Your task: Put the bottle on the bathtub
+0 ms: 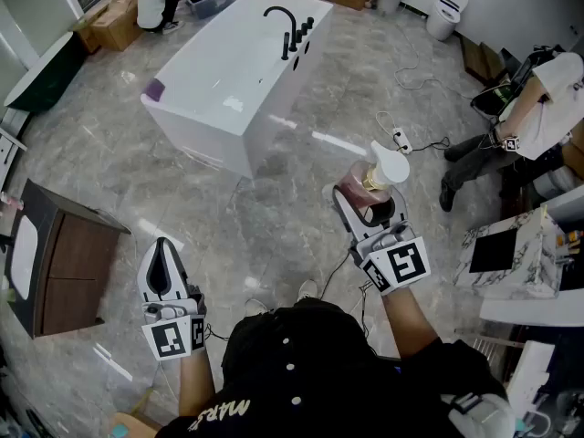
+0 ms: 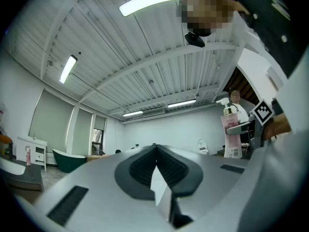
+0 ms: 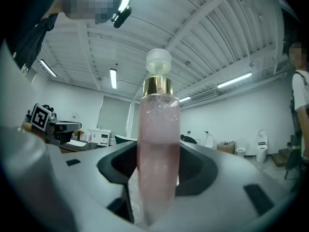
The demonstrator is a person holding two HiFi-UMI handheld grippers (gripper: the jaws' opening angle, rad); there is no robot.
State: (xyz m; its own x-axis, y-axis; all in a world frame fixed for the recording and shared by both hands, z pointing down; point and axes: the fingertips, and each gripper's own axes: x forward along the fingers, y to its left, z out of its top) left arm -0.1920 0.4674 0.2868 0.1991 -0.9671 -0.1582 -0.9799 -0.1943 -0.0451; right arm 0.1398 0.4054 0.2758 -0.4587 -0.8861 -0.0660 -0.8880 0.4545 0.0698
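Observation:
The white bathtub [image 1: 219, 76] with a black faucet [image 1: 285, 27] stands on the marble floor ahead, some way beyond both grippers. My right gripper [image 1: 367, 201] is shut on a pink bottle [image 1: 363, 190] with a gold collar and white pump head, held upright over the floor. In the right gripper view the bottle [image 3: 158, 144] fills the middle, clamped between the jaws of the right gripper [image 3: 157, 182]. My left gripper [image 1: 161, 246] hangs low at the left, shut and empty. The left gripper [image 2: 155, 153] shows its jaws closed together, and the bottle [image 2: 231, 132] appears at that view's right.
A dark wood cabinet [image 1: 64, 267] stands at the left. A seated person [image 1: 534, 108] and a marble-topped counter [image 1: 516, 245] are at the right. A cable with power strip [image 1: 401, 140] lies on the floor. Toilets [image 1: 447, 7], boxes [image 1: 114, 21] and a crouching person [image 1: 155, 3] are behind the tub.

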